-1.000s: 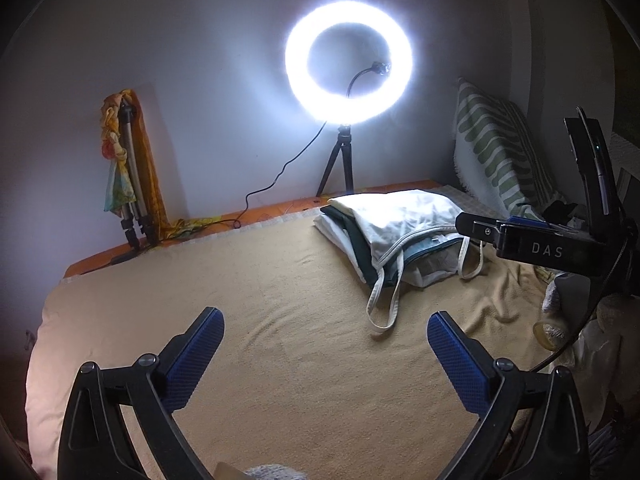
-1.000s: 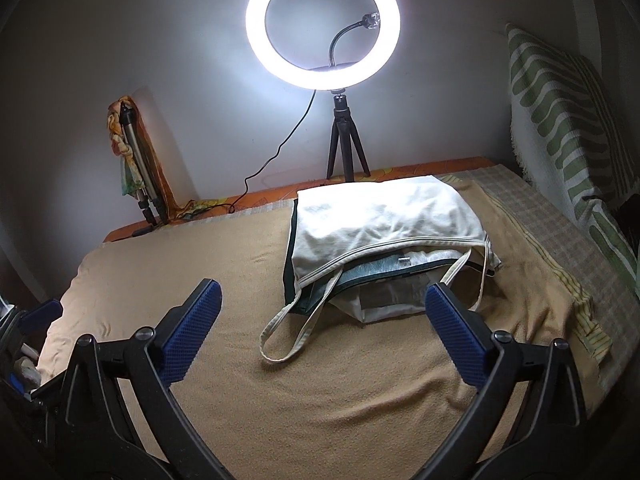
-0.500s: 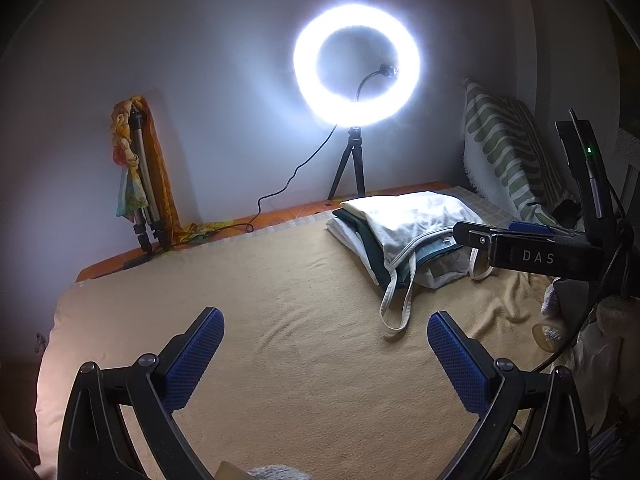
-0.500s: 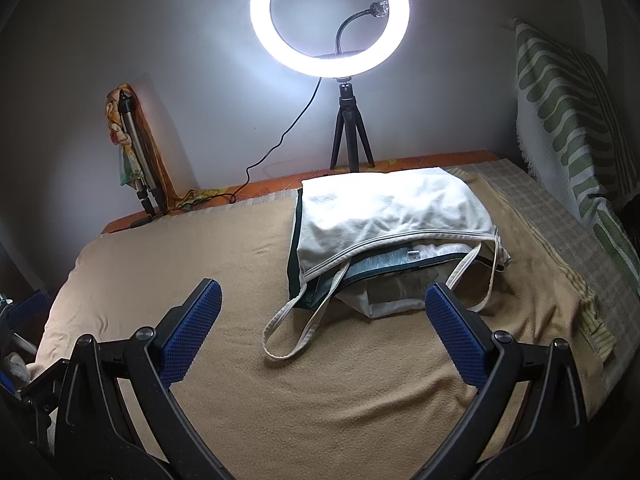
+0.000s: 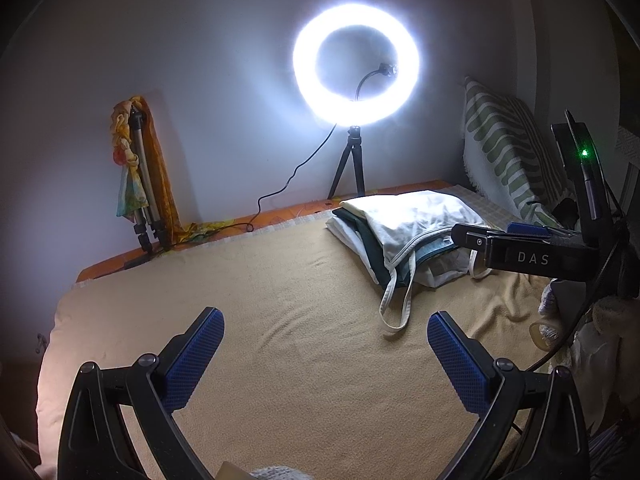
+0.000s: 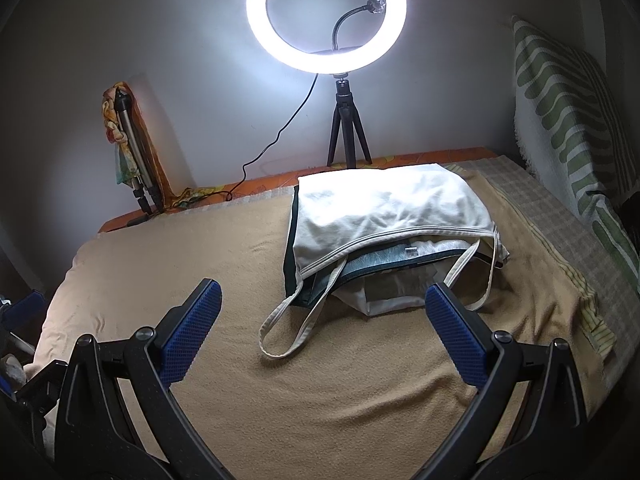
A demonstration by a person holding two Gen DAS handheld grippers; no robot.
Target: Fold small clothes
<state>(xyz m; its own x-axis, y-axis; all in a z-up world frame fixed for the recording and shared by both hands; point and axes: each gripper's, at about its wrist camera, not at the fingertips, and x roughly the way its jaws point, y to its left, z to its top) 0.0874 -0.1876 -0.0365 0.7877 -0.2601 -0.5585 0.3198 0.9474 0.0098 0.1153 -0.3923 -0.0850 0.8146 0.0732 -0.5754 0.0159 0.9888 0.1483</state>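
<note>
I am finding the pile (image 6: 384, 240) lying stacked on the blanket (image 6: 320, 400), its straps trailing loose, so the remaining folding is unclear. I am holding both the left gripper (image 5: 324, 356) and the right gripper (image 6: 322, 332) wide and empty, short of the pile.

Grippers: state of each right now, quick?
Left gripper: open, holding nothing, above the tan blanket.
Right gripper: open, holding nothing, short of the clothes pile.

Since a second ago the left gripper (image 5: 324, 354) draws back and swings slightly left, so the pile of clothes (image 5: 404, 236) sits smaller and farther right in its view. The right gripper (image 6: 322, 328) edges toward the pile (image 6: 390, 236) and turns left, so the pile, once between its pads, now lies just beyond and nearer centre.
</note>
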